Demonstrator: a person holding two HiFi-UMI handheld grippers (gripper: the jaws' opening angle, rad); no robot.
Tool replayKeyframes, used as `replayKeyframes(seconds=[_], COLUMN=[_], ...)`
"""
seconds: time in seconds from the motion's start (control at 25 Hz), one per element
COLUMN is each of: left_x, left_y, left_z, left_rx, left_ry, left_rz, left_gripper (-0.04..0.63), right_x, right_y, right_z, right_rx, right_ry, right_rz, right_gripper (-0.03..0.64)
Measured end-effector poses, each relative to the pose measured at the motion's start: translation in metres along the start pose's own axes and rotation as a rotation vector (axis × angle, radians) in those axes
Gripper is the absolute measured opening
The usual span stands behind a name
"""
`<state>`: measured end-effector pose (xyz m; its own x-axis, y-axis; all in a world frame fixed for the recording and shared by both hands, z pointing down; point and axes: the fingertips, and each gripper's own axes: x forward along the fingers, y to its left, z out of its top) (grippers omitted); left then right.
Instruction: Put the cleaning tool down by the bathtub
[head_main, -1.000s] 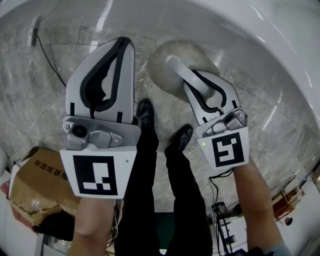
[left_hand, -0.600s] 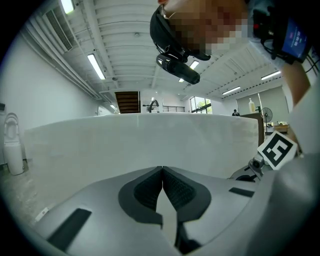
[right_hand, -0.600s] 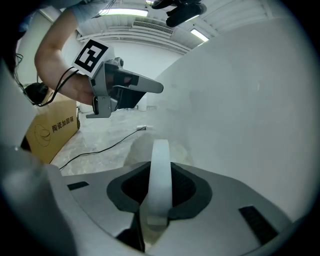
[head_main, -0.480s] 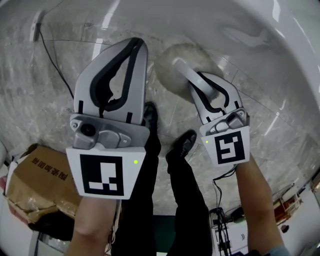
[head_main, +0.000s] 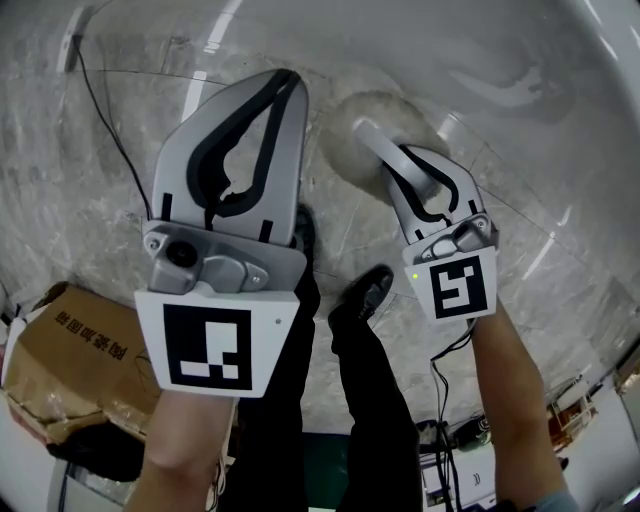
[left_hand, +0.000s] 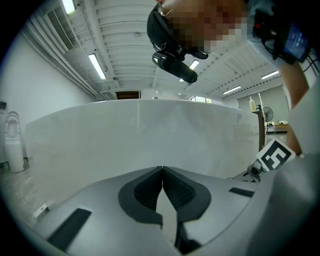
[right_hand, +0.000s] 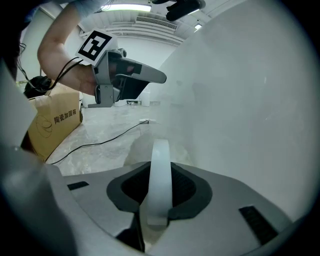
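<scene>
- A cardboard box (head_main: 70, 360) with printing on its side sits on the marble floor (head_main: 80, 200) at the far left.
- A thin black cable (head_main: 105, 130) runs across the floor from the upper left corner towards the left tongs.
- The left tongs (head_main: 283, 90) are held out over the floor with their tips touching. They are closed and nothing is between them. In the left gripper view they point at the white outer wall of the tub.
- Below and between the two tongs are the person's black trousers (head_main: 300, 400) and a black shoe (head_main: 368, 288) on the floor.
- The cleaning tool (head_main: 350, 130) is a round, fuzzy, pale pad with a white arched handle. The pad is low at the floor, just beside the foot of the tub wall. I cannot tell whether it actually touches the floor.
- The right tongs (head_main: 425, 165) are closed on that white handle, which stands upright between the dark ribbed pads in the right gripper view.
- The white bathtub (head_main: 520, 60) curves across the top and down the right side, close beside the tool and the right tongs.
</scene>
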<state>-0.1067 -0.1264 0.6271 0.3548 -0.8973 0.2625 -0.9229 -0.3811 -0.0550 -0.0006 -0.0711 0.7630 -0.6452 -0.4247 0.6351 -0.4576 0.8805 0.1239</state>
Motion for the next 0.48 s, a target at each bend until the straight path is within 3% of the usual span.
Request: replayKeyframes(seconds=[0.48], left_x=[0.002], left_y=[-0.004], left_z=[-0.028], left_rx=[0.004], left_ry=[0.002], left_rz=[-0.001], left_gripper=[0.017], right_x=[0.023], right_y=[0.006], right_z=[-0.032], right_rx=[-0.021], right_ry=[0.021], right_rz=[0.025], right_gripper=[0.104])
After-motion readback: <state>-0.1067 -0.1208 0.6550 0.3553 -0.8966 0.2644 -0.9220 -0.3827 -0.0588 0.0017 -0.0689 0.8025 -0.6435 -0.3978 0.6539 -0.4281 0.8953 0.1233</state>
